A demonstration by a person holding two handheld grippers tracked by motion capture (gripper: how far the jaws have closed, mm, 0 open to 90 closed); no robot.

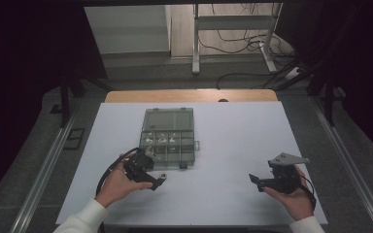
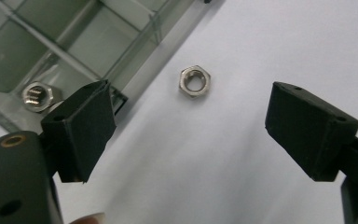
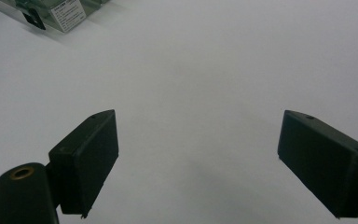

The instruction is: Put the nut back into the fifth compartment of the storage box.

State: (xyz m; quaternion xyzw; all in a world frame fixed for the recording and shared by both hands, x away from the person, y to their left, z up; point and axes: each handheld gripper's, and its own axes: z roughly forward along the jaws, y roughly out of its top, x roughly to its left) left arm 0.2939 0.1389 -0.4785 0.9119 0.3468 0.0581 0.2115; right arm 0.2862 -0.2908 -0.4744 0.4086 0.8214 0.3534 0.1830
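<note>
A silver hex nut lies on the white table just outside the clear compartment box. My left gripper is open, its jaws spread wide to either side of the nut and a little short of it. In the high view the left gripper sits at the box's near edge with the nut at its tip. A second nut rests inside a box compartment. My right gripper is open over bare table, and in the high view it is at the front right.
The compartment box stands mid-table with its lid open, small parts in several cells. Its corner with a label is at the top left of the right gripper view. The white table ends close behind both hands.
</note>
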